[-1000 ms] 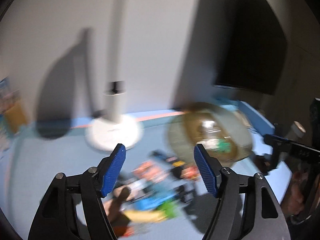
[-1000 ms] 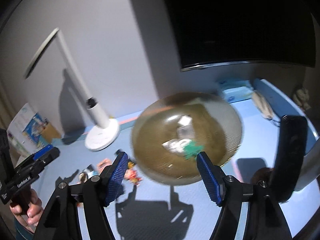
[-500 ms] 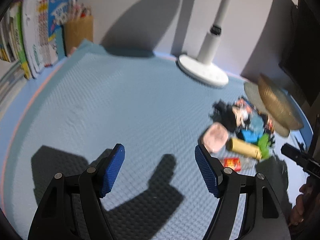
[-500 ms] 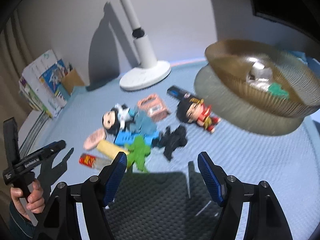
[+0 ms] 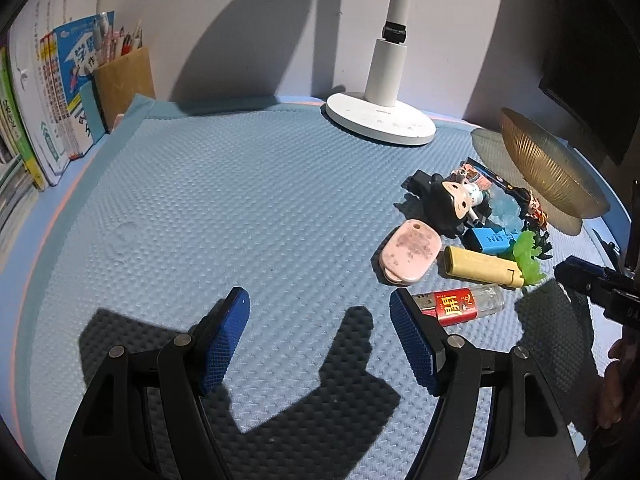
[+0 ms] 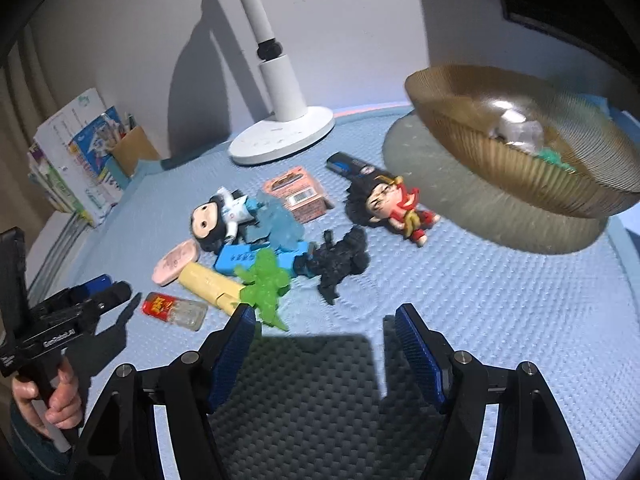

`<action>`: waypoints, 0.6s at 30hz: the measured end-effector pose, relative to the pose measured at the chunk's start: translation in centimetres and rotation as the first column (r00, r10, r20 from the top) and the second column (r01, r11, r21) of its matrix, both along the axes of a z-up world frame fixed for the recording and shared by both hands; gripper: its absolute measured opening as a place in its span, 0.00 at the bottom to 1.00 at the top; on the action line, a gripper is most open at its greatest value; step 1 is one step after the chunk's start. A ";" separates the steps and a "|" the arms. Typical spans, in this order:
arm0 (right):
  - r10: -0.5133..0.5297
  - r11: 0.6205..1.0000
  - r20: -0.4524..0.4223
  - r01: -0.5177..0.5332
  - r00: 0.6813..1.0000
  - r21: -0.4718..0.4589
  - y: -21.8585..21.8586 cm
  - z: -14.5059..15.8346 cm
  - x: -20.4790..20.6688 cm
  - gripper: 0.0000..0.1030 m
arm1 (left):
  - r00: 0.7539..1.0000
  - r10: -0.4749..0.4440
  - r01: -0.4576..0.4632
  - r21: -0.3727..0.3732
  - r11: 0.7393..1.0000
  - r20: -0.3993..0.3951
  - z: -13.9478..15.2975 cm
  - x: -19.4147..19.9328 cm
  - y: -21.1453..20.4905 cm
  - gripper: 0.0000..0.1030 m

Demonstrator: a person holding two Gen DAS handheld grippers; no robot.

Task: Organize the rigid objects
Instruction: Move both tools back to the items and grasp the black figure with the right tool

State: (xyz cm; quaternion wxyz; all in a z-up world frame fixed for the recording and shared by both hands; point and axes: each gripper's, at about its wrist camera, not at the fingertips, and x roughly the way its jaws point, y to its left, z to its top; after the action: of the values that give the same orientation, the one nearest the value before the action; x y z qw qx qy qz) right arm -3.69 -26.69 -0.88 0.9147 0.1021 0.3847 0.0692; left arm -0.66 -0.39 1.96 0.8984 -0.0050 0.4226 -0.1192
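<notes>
A pile of small rigid objects lies on the blue mat: a pink oval case [image 5: 410, 256], a yellow stick [image 5: 482, 267], a red and clear USB stick [image 5: 460, 305], a green dinosaur [image 6: 266, 282], a black figure [image 6: 340, 262], a black-haired doll [image 6: 214, 222] and a red-clad doll [image 6: 394, 206]. An amber ribbed bowl [image 6: 516, 168] holding a few items stands at the right. My left gripper [image 5: 318, 340] is open and empty, left of the pile. My right gripper [image 6: 326, 346] is open and empty, just in front of the pile.
A white lamp base [image 5: 380, 122] stands at the back of the mat. Books [image 5: 36, 92] and a brown pen holder [image 5: 124, 80] stand at the far left. A dark monitor [image 5: 588, 60] hangs at the right behind the bowl.
Both grippers have swung down from facing the wall and bowl to face the mat. They have come closer to the pile. Both stay open.
</notes>
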 end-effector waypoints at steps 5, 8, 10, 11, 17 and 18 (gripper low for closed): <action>-0.027 0.997 -0.029 0.029 0.999 0.069 -1.0 0.5 0.8 0.57 | 0.993 -0.121 0.121 0.016 0.993 -0.006 1.5 1.4 -1.5 0.69; 0.000 0.997 -0.029 0.002 1.000 0.075 -0.6 1.1 1.8 0.57 | 0.977 -0.208 0.209 0.031 0.977 -0.037 1.7 2.9 -3.1 0.69; -0.022 1.000 -0.053 0.022 0.998 -0.006 0.2 1.0 2.8 0.57 | 0.964 -0.260 0.264 0.076 0.962 -0.051 1.3 3.7 -4.3 0.67; -0.025 1.000 -0.065 0.024 0.998 -0.016 0.3 0.9 3.2 0.57 | 0.959 -0.280 0.284 0.096 0.954 -0.052 1.1 3.8 -4.7 0.66; -0.042 0.999 -0.118 0.044 0.992 0.015 -0.4 -0.5 4.7 0.56 | 0.933 -0.344 0.354 0.109 0.929 -0.104 -0.3 4.9 -6.3 0.57; -0.041 0.999 -0.111 0.042 0.993 0.013 -0.4 -0.5 4.6 0.56 | 0.933 -0.344 0.356 0.114 0.928 -0.106 -0.5 4.9 -6.5 0.57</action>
State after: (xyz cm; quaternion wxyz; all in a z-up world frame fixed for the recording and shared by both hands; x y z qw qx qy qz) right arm 0.89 -27.10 -1.41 0.8924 0.1206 0.4322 0.0474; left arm 4.22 -6.86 1.41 0.8425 0.1244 0.4612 -0.2492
